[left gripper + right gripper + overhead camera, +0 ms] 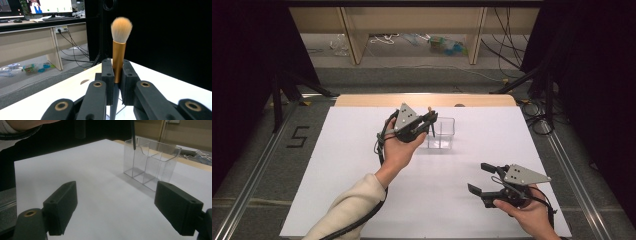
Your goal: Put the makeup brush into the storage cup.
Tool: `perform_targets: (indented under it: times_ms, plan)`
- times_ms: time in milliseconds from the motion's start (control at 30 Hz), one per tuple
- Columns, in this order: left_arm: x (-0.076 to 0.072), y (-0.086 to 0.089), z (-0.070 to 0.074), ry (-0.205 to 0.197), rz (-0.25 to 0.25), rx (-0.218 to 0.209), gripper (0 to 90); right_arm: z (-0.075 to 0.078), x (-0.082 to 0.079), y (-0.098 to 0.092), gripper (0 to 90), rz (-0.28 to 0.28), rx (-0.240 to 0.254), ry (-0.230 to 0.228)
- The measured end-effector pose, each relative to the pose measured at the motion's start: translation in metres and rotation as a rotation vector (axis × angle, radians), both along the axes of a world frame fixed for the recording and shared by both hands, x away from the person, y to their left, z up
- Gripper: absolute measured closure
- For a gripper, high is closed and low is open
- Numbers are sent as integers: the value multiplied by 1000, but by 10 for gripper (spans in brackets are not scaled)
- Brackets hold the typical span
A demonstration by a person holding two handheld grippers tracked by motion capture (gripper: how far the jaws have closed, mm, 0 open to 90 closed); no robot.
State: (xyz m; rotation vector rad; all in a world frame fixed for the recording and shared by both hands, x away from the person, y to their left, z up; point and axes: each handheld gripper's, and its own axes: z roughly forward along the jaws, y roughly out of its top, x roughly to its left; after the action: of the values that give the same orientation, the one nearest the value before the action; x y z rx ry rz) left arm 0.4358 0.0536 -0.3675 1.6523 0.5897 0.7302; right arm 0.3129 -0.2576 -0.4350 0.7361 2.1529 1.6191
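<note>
Left gripper: the left gripper (430, 121) was held up in the person's left hand (399, 147) above the far middle of the tabletop (362, 165), just beside the clear box.
Left fingers: the fingers (108, 75) were drawn narrow and clamped on the gold ferrule of a makeup brush (119, 47).
Brush: it stood upright between the fingers, its pale, peach-tipped bristle head at the top and its dark handle running down below them; in the high view the brush (430, 111) showed as a small tan tip at the gripper's far end.
Handle tip: in the right gripper view the dark lower end of the brush handle (133, 135) hung at the near-left corner of the box; whether it was inside the rim or just in front of it I could not tell.
Clear box: a clear plastic organiser (442, 134) with inner dividers (150, 162) stood on the white sheet, toward the far middle of the tabletop.
Right gripper: the right gripper (479, 179) was held low over the near right part of the tabletop, well apart from the box and pointed toward it.
Right fingers: the fingers (61, 207) stood wide, with bare white sheet between them.
</note>
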Motion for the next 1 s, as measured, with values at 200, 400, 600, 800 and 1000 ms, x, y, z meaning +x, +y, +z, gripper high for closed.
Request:
perform_targets:
  times_ms: [200,400,600,800,1000]
  plan:
    - [1,-1,1,-1,5,-5,835,2,-2,-2,196,-7,-42,23]
    - [3,0,2,-2,9,-2,834,0,-1,0,196,0,-16,13]
    - [4,0,3,-2,9,-2,835,-1,0,0,195,2,-18,17]
    - [6,-1,4,-2,11,-5,835,-1,0,0,195,2,-21,16]
    - [7,-2,5,-3,12,-2,835,1,-3,-1,195,-1,-45,56]
